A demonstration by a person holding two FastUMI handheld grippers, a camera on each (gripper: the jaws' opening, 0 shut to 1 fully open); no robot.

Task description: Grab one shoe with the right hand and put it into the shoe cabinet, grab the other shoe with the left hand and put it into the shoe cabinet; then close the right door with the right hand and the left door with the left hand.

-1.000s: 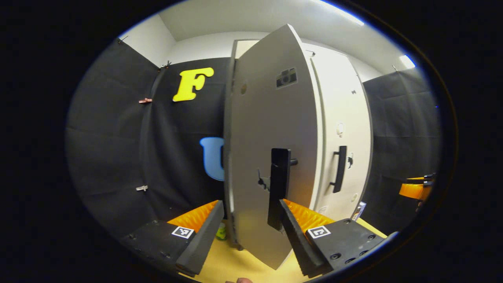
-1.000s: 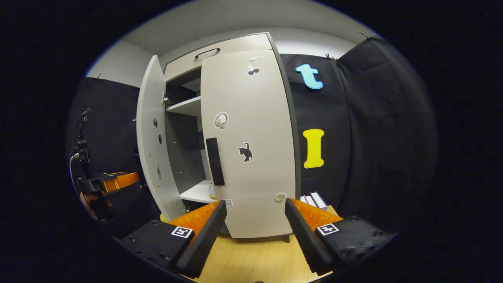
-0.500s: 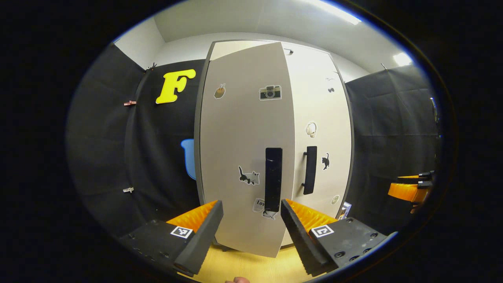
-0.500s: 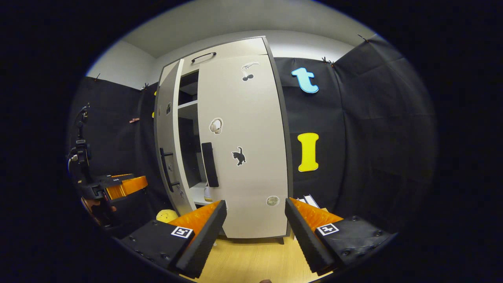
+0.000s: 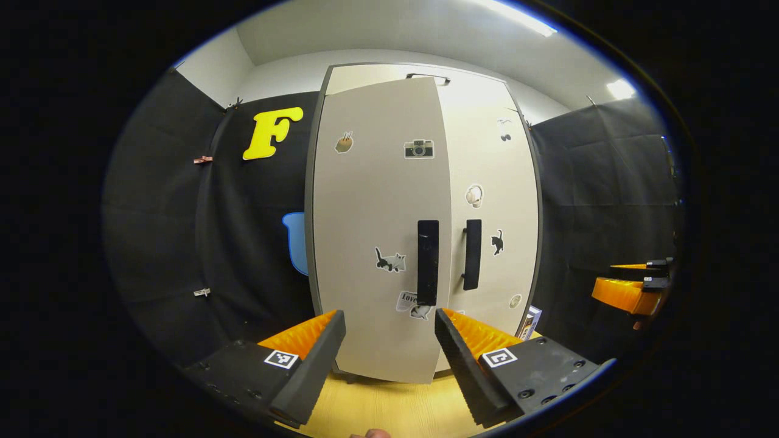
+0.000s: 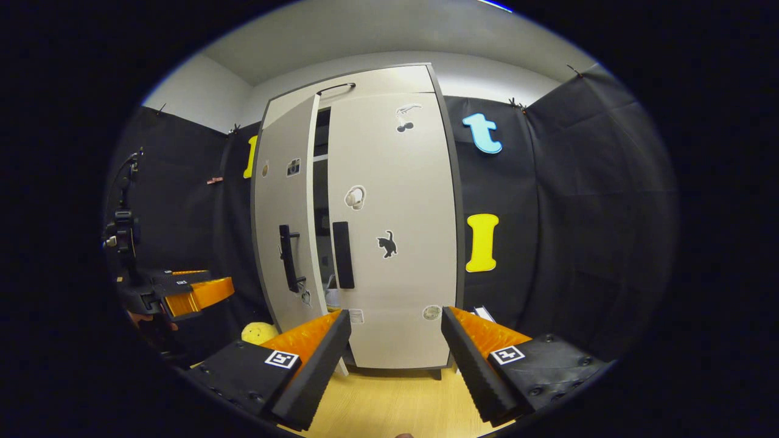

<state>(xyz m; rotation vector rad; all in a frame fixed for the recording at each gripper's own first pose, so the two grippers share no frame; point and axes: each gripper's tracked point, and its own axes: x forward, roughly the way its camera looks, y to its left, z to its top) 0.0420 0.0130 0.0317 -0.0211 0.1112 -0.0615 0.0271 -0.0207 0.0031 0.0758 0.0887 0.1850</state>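
Both grippers' fingers [image 5: 310,359] [image 6: 313,365] gaped empty; ahead between them, the cabinet [image 5: 420,182] stood upright, left door [image 6: 286,213] slightly ajar.

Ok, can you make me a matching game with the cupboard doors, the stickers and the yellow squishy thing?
Things:
1. left door
2. right door
3. black cat sticker
4. yellow soft thing

Places or states:
A. on the floor, left of the cupboard
B. not quite shut, a dark gap beside it
C. shut flat
D. stuck on the right door, beside its handle

Pairs: 1-B, 2-C, 3-D, 4-A
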